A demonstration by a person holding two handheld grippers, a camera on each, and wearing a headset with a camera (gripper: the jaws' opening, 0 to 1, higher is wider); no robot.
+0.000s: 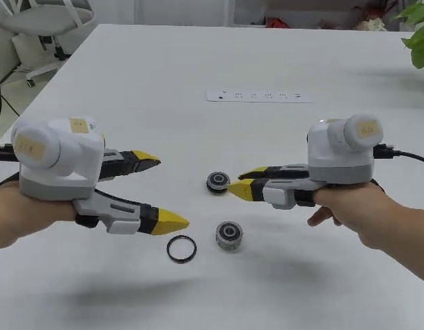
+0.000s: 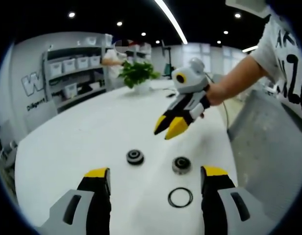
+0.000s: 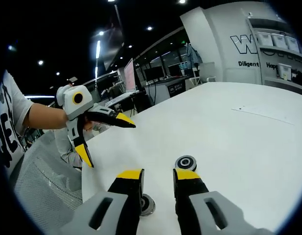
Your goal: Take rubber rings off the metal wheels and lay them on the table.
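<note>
Left gripper point(image 1: 170, 192) above white table point(image 1: 163, 69) (shelves point(image 2: 72, 73))

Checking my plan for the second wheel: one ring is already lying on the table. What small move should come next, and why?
Probably ease the right gripper onto the farther wheel: it looks still black-rimmed and sits just off those narrowly parted tips, while the loose ring lies beside the nearer wheel.

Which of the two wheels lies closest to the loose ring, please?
The front wheel, beside the ring; the other wheel sits farther back, by the right gripper.
</note>
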